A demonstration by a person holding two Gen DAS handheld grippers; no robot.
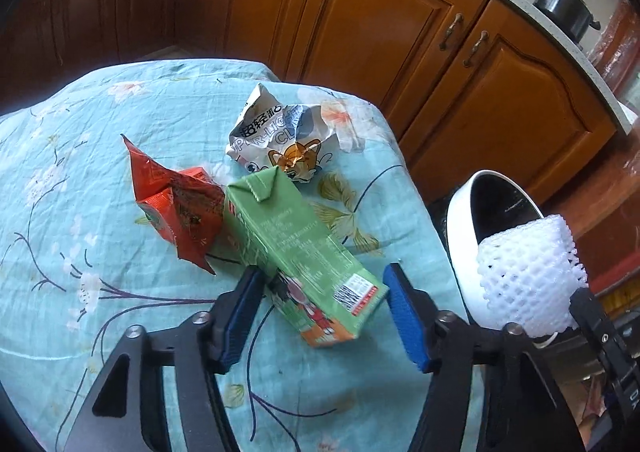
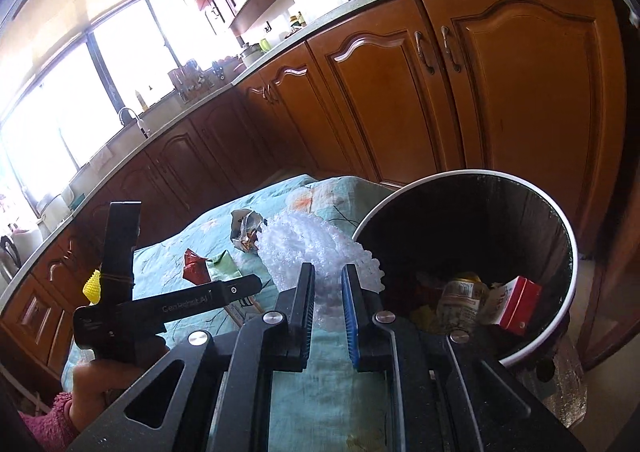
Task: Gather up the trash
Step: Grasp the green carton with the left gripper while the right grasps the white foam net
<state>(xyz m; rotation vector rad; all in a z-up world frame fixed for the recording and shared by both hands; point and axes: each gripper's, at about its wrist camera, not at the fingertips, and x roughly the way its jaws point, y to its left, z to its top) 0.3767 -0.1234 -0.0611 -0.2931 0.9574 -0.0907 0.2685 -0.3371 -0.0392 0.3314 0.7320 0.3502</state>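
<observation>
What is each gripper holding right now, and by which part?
The right gripper pinches the white foam net by its near end. The left gripper holds nothing; the green carton lies between its open jaws.

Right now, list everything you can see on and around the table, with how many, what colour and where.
juice carton: one, green, lying on the table between the left tongs' open jaws
red wrapper: one, red, crumpled, against the carton's left side
white bag: one, white, printed, crumpled, behind the carton
foam net: one, white, gripped by the right tongs beside the bin
bin: one, white rim, dark inside, at the table's right edge, trash inside
tablecloth: one, light blue, floral
cabinets: brown wood, behind the table
pot: one, dark, on the counter
left tongs: black, blue pads, open
right tongs: black, shut on the foam net
</observation>
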